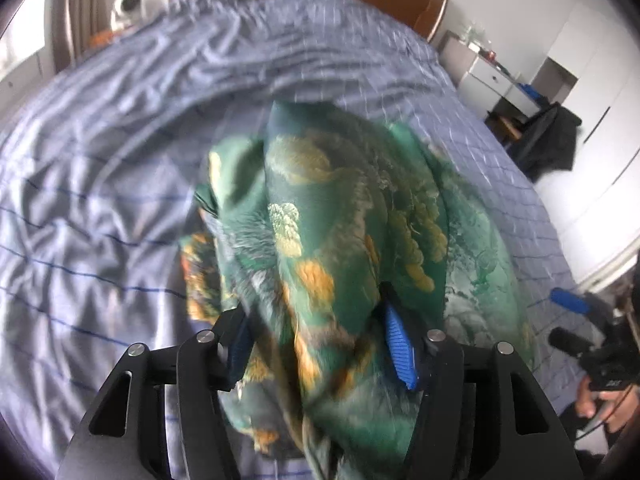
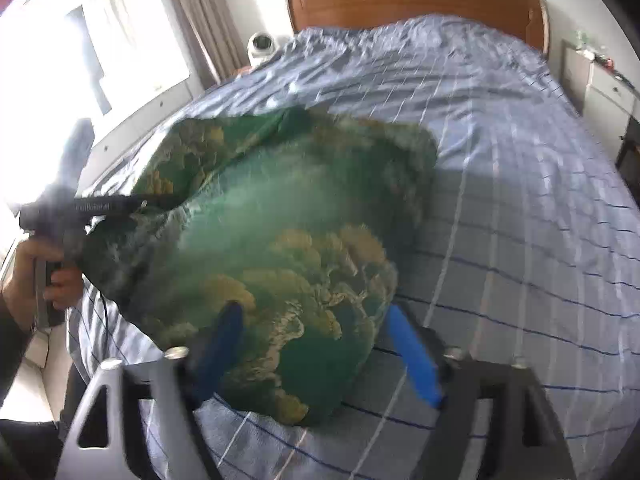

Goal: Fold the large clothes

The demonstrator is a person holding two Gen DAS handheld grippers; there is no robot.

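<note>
left gripper (image 1: 320, 344) aimed forward over the bed, blue-padded fingers (image 1: 400, 354) set moderately apart with a thick fold of green patterned garment (image 1: 340, 240) bunched between them and draped over the tips; whether the pads press the cloth or merely flank it cannot be told through the blur. seen from the right wrist view, held level out to the left, gripped by a bare hand (image 2: 36, 276) at the handle, garment hanging off its front.

right gripper (image 2: 316, 344) pointed forward and slightly down, blue fingers (image 2: 414, 356) spread wide, green cloth (image 2: 280, 220) bulging between and over them, left pad half buried under it; no clear pinch visible, so hold uncertain.

beyond both sets of fingertips, rumpled blue checked bedsheet (image 1: 120, 160) and brown wooden headboard (image 2: 400, 0). garment lifted in a mound just ahead of the fingers, lower edge touching the sheet.

only in the left wrist view: white bedside cabinet (image 1: 492, 76) far right of the fingers, dark clothing on a chair (image 1: 552, 136), the other handle and hand at the right edge. only in the right wrist view: bright window (image 2: 80, 60) and curtain (image 2: 200, 20) left of the fingers. small white round device (image 2: 262, 44) beside the headboard in both.
</note>
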